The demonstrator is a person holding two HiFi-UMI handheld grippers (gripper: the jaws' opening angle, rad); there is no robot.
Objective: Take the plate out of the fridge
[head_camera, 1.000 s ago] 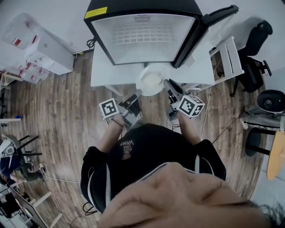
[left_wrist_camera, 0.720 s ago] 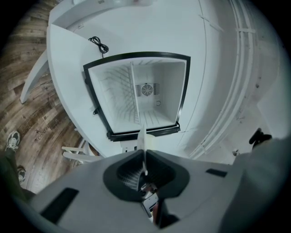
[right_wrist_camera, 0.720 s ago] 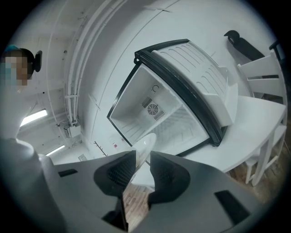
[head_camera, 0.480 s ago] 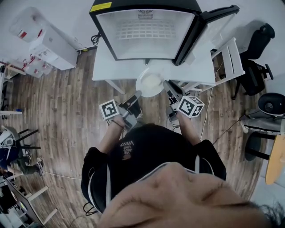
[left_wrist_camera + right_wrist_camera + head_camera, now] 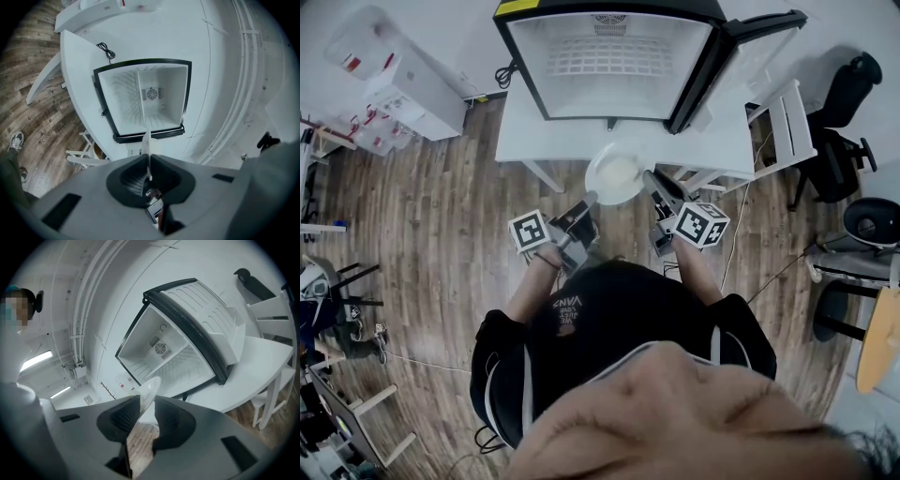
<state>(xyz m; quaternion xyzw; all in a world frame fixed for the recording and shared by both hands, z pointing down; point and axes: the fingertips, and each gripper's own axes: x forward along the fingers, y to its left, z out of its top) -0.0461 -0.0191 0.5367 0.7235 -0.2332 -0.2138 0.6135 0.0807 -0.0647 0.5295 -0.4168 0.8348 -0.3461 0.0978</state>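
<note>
Just outside the open fridge [image 5: 609,56], the plate [image 5: 617,174] is being held by opposite rims, the left gripper [image 5: 592,196] and right gripper [image 5: 651,178] each with fingers clamped on it.

Black shirt [image 5: 609,319] below me: white print [image 5: 567,303], upside down from here, looks like "VANS"; smaller lines under it too fine to read.
Yellow label [image 5: 523,7] on fridge [image 5: 609,94] top edge: wording illegible.
Left marker cube [image 5: 530,231], right marker cube [image 5: 703,225]: black-and-white square codes, no letters.
Red tags [image 5: 352,63] on white boxes: unreadable.
</note>
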